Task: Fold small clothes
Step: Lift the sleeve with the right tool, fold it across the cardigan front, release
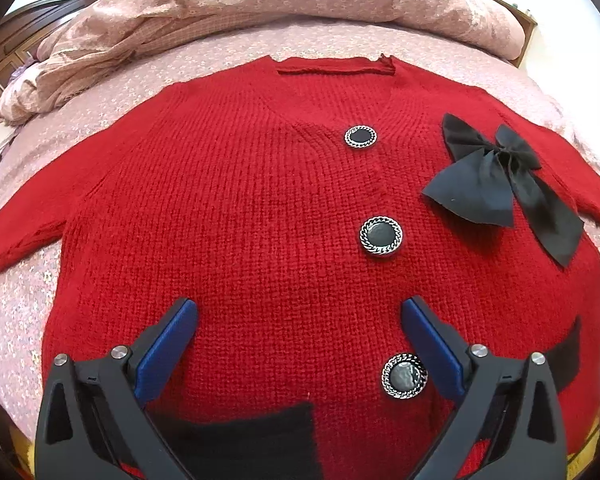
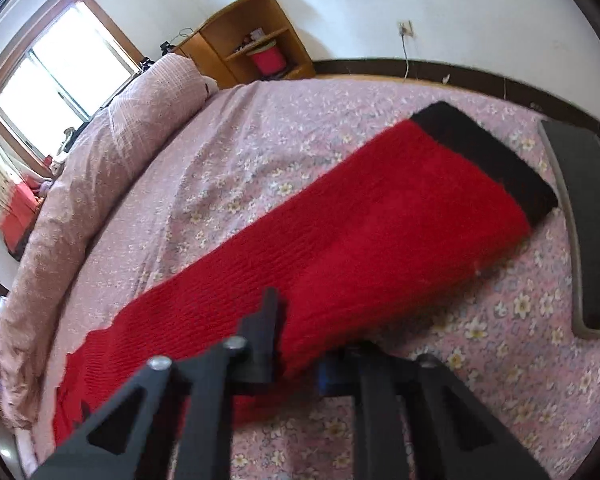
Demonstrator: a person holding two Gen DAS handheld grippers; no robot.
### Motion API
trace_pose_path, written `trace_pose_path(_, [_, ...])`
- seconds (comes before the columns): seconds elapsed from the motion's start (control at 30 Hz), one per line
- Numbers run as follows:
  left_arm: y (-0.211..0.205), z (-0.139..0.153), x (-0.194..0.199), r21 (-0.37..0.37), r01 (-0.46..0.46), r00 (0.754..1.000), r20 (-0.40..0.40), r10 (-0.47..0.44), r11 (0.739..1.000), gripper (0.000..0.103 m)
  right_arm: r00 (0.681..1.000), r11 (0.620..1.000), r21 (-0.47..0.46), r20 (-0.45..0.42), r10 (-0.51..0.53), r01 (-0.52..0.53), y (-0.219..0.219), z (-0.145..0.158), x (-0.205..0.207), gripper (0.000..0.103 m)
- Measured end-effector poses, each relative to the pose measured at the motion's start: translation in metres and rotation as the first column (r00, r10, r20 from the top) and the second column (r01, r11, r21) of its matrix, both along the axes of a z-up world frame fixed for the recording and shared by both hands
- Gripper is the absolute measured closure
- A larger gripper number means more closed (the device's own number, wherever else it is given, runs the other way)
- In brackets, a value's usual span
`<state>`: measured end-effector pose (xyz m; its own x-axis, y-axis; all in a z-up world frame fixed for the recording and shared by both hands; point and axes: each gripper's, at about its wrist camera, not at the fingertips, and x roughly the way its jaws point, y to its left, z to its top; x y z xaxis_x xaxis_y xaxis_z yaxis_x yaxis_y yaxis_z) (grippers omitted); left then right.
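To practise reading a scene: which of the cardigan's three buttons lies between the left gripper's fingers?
The lowest button, nearest the hem; the other two sit beyond the fingertips.

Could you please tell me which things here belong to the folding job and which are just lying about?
For the job: red cardigan, its sleeve, left gripper, right gripper.

Lying about: rolled quilt, wooden shelf, grey board.

Bed w/ pink floral sheet (image 1: 100, 128): red knit cardigan w/ black bow & round buttons (image 1: 240, 220) flat at centre; rumpled pink quilt (image 1: 260, 4) beyond cardigan's collar; dark grey pad (image 2: 580, 220) past its black-cuffed sleeve.
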<state>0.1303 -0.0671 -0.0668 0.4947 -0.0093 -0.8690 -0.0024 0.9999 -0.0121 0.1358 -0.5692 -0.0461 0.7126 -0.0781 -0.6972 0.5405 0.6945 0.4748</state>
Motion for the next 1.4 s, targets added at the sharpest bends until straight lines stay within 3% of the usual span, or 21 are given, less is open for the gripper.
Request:
trace_pose_path(0.3, [0.002,0.014,-0.008,0.036,0.024,1.0,-0.006,-0.024,0.999,0.016,0.992,0.995,-0.062,0.101,0.08,-0.074,0.02,0.039,-0.01,0.093])
trace_pose_path(0.7, [0.028,0.045,-0.019,0.085,-0.014,1.0,0.021,0.012,0.996,0.017,0.947,0.965,-0.107,0.194,0.256,-0.239,0.083,0.095,-0.004,0.094])
trace_pose_path(1.13, [0.077,0.062,-0.03,0.097,-0.065,0.997,0.048,0.061,0.993,0.017,0.864,0.888,-0.151,0.211,0.457,-0.433,0.19,0.125,0.017,0.094])
trace_pose_path(1.3, [0.107,0.066,-0.028,0.127,-0.103,0.993,0.072,0.094,0.987,0.017,0.828,0.85,-0.18,0.198,0.525,-0.496,0.241,0.128,0.028,0.094])
trace_pose_path(1.4, [0.126,0.067,-0.026,0.103,-0.137,0.989,0.071,0.13,0.985,0.017,0.804,0.825,-0.162,0.189,0.564,-0.541,0.275,0.122,0.037,0.094])
